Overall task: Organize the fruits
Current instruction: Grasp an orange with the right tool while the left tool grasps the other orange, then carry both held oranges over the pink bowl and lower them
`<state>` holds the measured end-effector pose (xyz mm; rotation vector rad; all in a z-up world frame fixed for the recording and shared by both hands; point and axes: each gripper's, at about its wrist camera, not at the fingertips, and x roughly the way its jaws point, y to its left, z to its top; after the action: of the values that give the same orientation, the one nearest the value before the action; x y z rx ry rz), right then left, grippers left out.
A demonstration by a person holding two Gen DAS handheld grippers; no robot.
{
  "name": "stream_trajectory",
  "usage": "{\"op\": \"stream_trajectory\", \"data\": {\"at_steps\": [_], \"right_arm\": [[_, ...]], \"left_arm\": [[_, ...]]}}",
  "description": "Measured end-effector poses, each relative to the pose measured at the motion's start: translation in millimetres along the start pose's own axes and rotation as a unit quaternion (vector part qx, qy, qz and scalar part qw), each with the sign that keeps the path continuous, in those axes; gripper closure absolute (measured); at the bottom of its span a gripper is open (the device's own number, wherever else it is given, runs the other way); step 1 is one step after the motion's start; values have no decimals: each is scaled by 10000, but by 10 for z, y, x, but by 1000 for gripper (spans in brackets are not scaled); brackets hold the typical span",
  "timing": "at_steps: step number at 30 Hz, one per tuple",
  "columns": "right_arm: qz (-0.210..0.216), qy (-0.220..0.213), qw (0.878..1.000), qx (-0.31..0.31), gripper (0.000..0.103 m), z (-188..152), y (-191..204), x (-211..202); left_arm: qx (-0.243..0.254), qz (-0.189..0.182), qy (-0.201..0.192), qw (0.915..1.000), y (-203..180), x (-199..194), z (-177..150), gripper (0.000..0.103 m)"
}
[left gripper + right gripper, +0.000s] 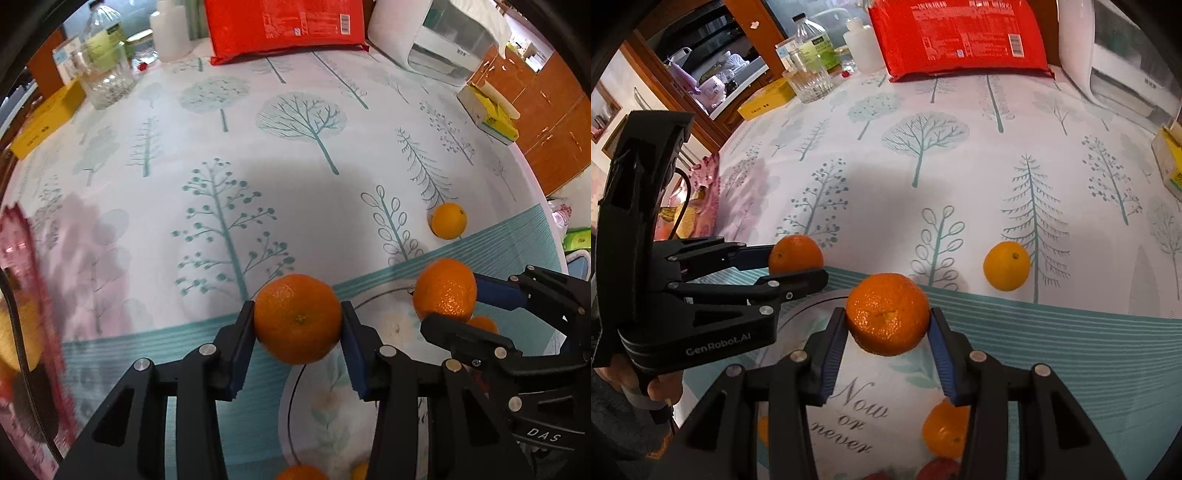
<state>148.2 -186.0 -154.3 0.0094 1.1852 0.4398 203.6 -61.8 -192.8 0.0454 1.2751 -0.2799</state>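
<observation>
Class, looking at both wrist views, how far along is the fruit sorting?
Done: an orange already lies on the printed plate. In hand: the left gripper and right gripper each hold an orange above the plate. Left: one yellow-orange fruit sits on the tablecloth.
</observation>
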Motion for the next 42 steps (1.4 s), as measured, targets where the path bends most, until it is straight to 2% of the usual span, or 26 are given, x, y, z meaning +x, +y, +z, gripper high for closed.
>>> {"op": "stream_trajectory", "data": {"at_steps": [13, 17, 26, 34, 42], "right_arm": [[-173, -428, 9987, -232, 59, -116, 737, -461], [-137, -518, 9980, -345, 59, -106, 1088, -532], [-65, -745, 9942, -779, 59, 72, 2046, -537], [-108, -690, 9926, -991, 59, 289, 2720, -254], [-361, -521, 9929, -1008, 59, 474, 2974, 157]], "left_arm": [[-73, 28, -330, 9994, 345, -850, -490, 61], [-110, 122, -461, 9988, 606, -1092, -609, 61], [-508, 407, -769, 9949, 1521, -1543, -862, 61], [-826, 651, -857, 9908, 2274, -1637, -996, 61], [-978, 856, -795, 9883, 2757, -1456, -970, 61]]}}
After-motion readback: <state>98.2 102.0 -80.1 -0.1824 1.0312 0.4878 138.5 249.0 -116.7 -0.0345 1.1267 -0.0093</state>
